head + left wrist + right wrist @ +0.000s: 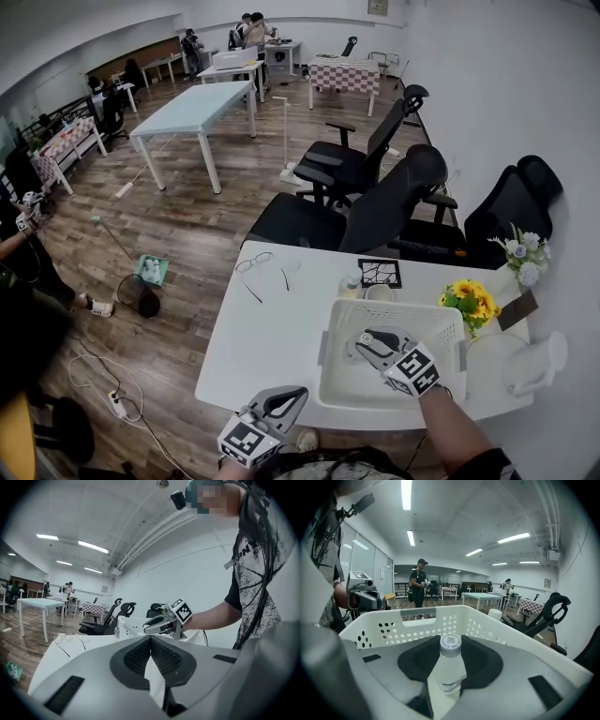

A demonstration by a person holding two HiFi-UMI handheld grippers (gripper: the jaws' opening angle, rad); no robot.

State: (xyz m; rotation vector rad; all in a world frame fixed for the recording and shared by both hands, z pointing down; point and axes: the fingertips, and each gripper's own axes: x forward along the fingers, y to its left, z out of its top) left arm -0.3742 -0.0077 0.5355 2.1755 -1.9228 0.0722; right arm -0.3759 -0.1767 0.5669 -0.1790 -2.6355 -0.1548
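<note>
The right forearm (450,427) reaches in from the near edge and slants forward, carrying the right claw (361,345) down inside the white basket (394,314), which stands on the white tabletop (272,328); the right gripper view shows this claw (450,637) clamped on a clear bottle (449,667) with a white cap, upright between the jaws, with the basket's perforated wall (417,623) just ahead. The left claw (291,396) hangs low at the near edge of the tabletop, outside the basket and aimed across at it; in its own view the left claw (151,638) has its jaws pressed together at the tips and grips nothing, and it looks towards the other claw.

Bottles: two, one gripped and a second bottle (352,281) standing on the tabletop just beyond the basket; one basket; one pair of glasses (255,262) lying at the far left of the tabletop; two bunches of flowers, the sunflowers (469,300) and the white flowers (520,253); three black office chairs (375,211) behind.
</note>
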